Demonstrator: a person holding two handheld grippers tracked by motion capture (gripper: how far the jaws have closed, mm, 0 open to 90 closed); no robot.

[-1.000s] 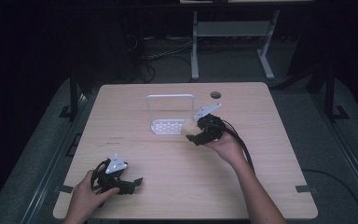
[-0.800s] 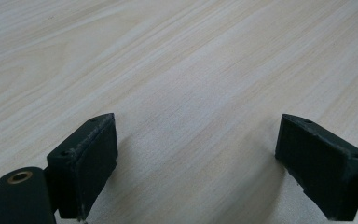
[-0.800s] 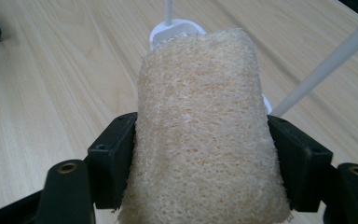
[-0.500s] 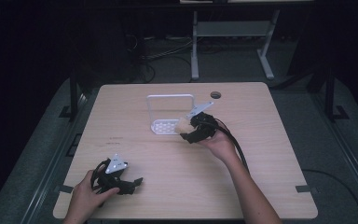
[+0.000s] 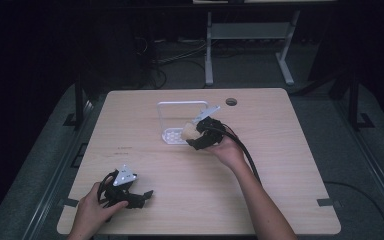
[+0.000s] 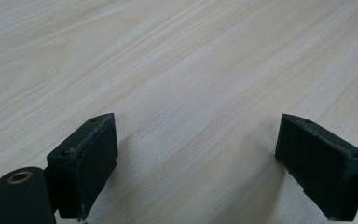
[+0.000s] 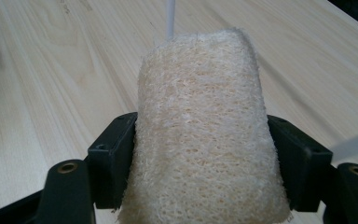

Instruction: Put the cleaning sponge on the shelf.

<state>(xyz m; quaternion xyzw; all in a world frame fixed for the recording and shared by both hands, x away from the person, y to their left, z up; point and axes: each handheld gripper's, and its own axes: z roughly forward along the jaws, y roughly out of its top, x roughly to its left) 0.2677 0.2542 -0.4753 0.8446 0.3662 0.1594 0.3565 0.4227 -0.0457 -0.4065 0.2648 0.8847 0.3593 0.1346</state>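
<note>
Fibrous cream loofah — squeezed between black fingers.

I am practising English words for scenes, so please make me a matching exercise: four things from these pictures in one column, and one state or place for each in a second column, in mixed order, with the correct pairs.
Things:
1. left gripper
2. right gripper
3. loofah sponge
4. white rack

States or places:
a. stands on the table with its perforated base under the sponge
b. pale and fibrous, clamped between two black jaws
c. jaws apart over bare wood, holding nothing
d. shut on the sponge, next to the rack

Pairs: 1-c, 2-d, 3-b, 4-a
</note>
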